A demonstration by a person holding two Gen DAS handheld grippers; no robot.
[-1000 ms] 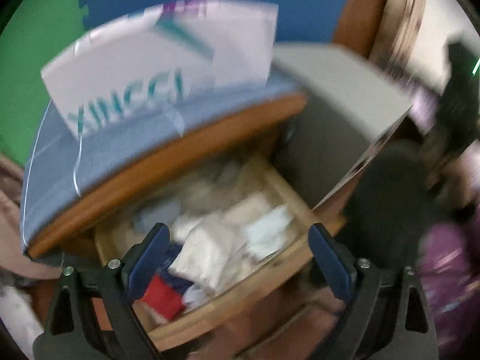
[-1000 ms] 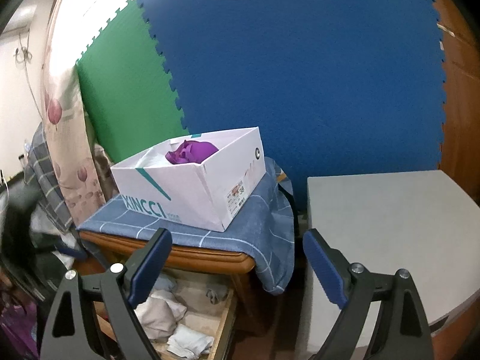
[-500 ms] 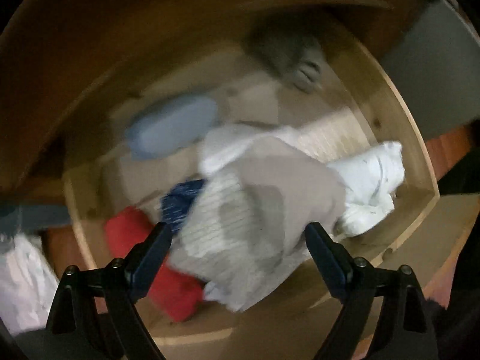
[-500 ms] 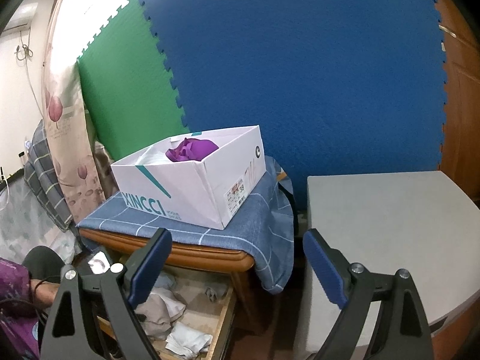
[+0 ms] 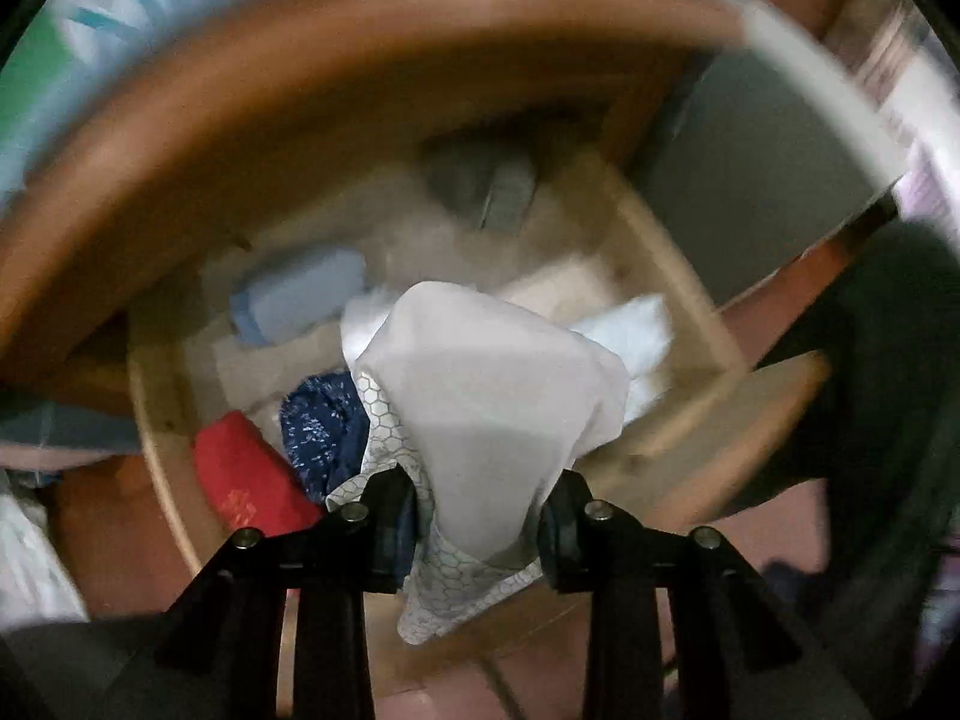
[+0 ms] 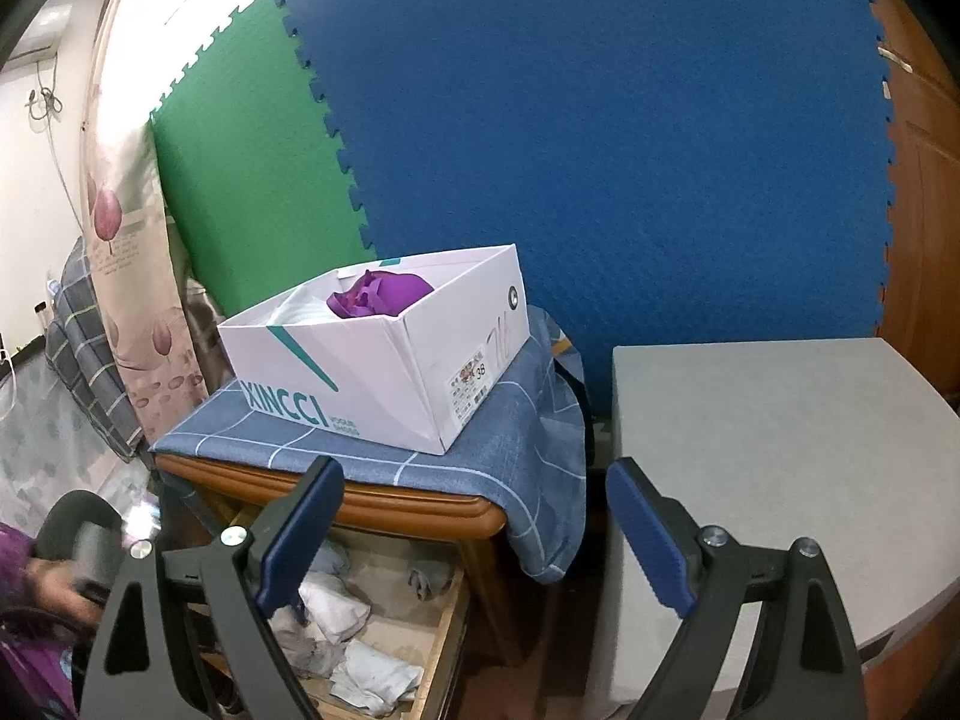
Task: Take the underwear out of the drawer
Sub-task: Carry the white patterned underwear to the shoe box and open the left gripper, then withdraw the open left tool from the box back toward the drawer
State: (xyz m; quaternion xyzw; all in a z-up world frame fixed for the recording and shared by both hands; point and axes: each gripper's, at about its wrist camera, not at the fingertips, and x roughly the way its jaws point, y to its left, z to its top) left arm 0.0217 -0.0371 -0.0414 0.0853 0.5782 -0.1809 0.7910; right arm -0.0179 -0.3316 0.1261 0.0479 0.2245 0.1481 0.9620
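Observation:
In the left wrist view my left gripper (image 5: 477,525) is shut on a beige underwear with a hexagon-patterned lining (image 5: 498,414) and holds it above the open wooden drawer (image 5: 672,438). The drawer also holds red (image 5: 246,480), navy (image 5: 324,426), light blue (image 5: 300,297), white (image 5: 630,336) and grey (image 5: 480,186) garments. In the right wrist view my right gripper (image 6: 474,534) is open and empty, well above the drawer (image 6: 444,642), facing the white shoe box (image 6: 384,360) with a purple garment (image 6: 381,294) inside.
The shoe box stands on a blue checked cloth (image 6: 516,420) over the wooden nightstand (image 6: 372,504). A grey table (image 6: 774,462) stands to the right. Blue and green foam mats (image 6: 600,150) cover the wall behind. The person's hand (image 6: 60,588) shows at lower left.
My left gripper went down into the drawer, closed on the beige underwear and lifted it. The right gripper has barely moved.

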